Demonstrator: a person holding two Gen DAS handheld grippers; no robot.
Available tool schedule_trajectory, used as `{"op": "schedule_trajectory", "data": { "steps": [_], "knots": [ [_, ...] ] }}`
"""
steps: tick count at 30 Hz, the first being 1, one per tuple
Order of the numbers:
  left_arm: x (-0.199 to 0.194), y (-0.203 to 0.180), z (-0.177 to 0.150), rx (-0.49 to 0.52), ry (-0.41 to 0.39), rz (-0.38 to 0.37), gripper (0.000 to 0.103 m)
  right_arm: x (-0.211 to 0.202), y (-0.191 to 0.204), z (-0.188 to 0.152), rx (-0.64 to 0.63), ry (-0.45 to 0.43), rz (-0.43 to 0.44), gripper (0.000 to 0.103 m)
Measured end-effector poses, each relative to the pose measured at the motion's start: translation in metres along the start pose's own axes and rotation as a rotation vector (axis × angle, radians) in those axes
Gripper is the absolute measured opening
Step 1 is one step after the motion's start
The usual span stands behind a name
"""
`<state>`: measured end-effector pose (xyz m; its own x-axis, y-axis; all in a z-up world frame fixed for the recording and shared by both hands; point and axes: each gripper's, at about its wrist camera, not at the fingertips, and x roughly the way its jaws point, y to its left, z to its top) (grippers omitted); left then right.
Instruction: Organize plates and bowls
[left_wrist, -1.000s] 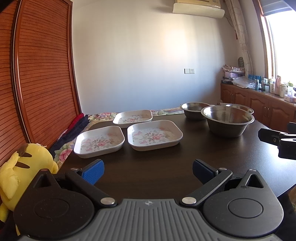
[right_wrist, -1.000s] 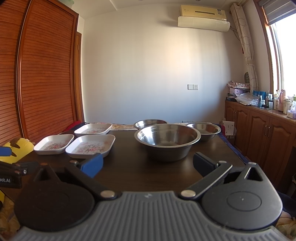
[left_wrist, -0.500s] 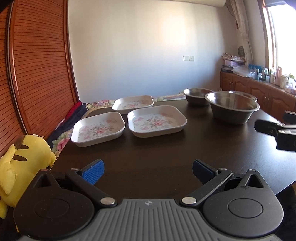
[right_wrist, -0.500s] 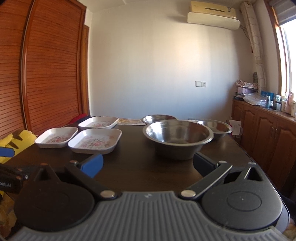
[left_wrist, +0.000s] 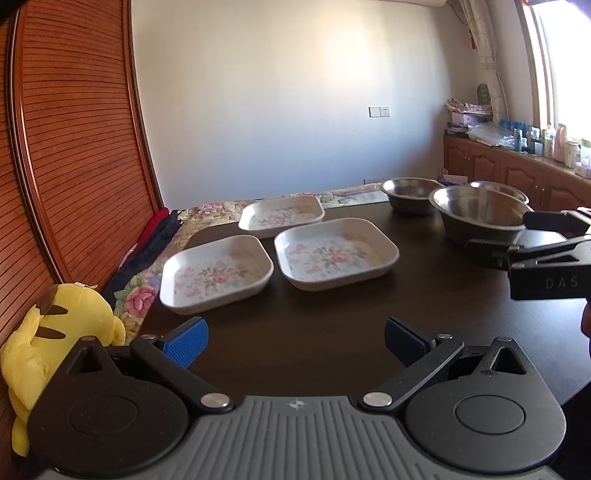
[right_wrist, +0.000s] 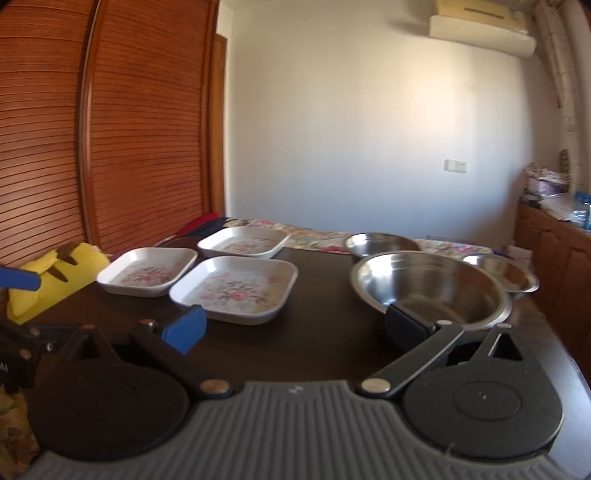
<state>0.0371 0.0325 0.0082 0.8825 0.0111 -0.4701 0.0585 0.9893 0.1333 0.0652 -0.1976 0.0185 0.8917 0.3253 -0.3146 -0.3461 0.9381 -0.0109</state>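
Both grippers have advanced over the tabletop (left_wrist: 332, 332); the shiny steel large bowl (right_wrist: 432, 288) sits just beyond the right gripper's (right_wrist: 295, 326) open jaws, while the left gripper's (left_wrist: 295, 341) gape empty.

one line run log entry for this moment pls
phase: approach | left tongs: open, empty, facing three white floral square plates | right tongs: open, empty, at large steel bowl | nothing stacked

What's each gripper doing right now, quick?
Left gripper: open, holding nothing.
Right gripper: open, holding nothing, close to the large steel bowl.
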Motion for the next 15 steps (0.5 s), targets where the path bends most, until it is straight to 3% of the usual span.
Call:
{"op": "schedule_trajectory", "data": {
  "steps": [11, 12, 14, 15],
  "knots": [
    [0.052, 0.025, 0.016, 0.012, 0.046, 0.005, 0.103, 0.046, 0.005, 0.02, -0.073, 0.038, 0.065, 0.102],
    [0.057, 0.027, 0.018, 0.014, 0.047, 0.003, 0.103, 0.05, 0.005, 0.021, -0.069, 0.047, 0.073, 0.1],
    [0.064, 0.029, 0.021, 0.019, 0.04, -0.006, 0.103, 0.059, 0.007, 0.023, -0.063, 0.065, 0.091, 0.087],
    [0.068, 0.031, 0.023, 0.015, 0.037, -0.015, 0.103, 0.064, 0.008, 0.023, -0.058, 0.075, 0.101, 0.087]
  ]
}}
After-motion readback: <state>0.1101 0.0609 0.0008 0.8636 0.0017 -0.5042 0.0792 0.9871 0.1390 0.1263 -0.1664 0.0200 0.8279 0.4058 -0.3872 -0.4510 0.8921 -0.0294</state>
